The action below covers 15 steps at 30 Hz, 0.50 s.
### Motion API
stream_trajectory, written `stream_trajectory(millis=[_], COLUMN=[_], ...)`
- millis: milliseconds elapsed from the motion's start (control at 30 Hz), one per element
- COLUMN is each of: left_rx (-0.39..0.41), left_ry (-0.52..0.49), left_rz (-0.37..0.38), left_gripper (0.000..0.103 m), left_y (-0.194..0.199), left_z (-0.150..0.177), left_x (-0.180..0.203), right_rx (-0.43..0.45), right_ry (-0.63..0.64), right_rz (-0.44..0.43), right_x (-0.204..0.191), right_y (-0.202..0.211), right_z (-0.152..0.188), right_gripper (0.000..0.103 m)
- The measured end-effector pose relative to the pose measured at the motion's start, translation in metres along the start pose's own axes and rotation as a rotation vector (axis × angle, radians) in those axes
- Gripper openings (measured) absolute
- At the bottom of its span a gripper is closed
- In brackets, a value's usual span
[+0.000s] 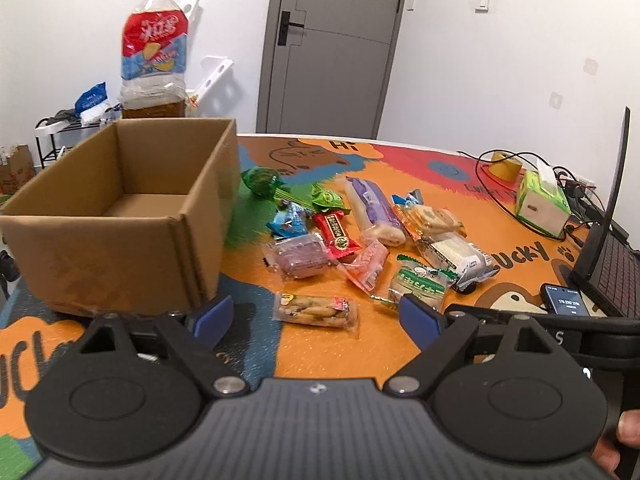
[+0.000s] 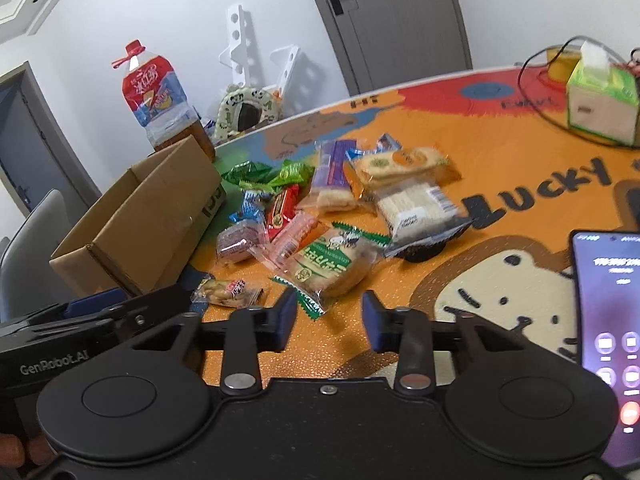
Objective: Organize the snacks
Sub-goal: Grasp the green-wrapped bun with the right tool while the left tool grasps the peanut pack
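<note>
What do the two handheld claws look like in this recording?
Both are matte black plastic: twin round discs, angular linkage arms with silver pivot pins, and blue pads on the fingers. White "GenRobot.AI" lettering marks the left claw body, as seen from the right claw camera.

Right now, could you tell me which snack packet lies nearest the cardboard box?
The clear packet of pale biscuits, lying alone near the box's front corner.

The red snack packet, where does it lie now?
In the left wrist view the red snack packet lies mid-pile, right of the cardboard box, between the blue candies and the purple wafer pack.
</note>
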<state>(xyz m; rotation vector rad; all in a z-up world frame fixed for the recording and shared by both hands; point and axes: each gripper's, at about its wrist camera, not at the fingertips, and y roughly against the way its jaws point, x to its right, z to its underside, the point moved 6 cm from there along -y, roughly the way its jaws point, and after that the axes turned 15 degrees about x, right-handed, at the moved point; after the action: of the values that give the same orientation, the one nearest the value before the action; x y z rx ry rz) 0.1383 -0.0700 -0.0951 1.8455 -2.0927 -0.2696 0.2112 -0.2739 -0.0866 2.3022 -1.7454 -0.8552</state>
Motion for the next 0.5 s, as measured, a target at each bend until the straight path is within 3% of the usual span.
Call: stream_trajectory(millis=[67,267,500], left_rx=[-0.009,-0.034,-0.055], left_ry=[-0.002,-0.005,-0.007], left_rz=[0.005,0.011,0.002], left_gripper=[0.088,0.087,0.087], left_y=[-0.007,-0.026,-0.041], left_z=[0.002,0.007,0.014], left_x=[0.001,0.003,0.003], right_rx=[-0.007,-0.030,-0.020], right_ry=[-0.008,-0.034,-0.024], right_rz=[-0.007,-0.041,-0.017], right_x=[0.001,0.008,0.018], right_y=[-0.004,-0.015,-0.012], right_z=[0.002,0.005,0.002], right_gripper=[0.031,0.006,0.005])
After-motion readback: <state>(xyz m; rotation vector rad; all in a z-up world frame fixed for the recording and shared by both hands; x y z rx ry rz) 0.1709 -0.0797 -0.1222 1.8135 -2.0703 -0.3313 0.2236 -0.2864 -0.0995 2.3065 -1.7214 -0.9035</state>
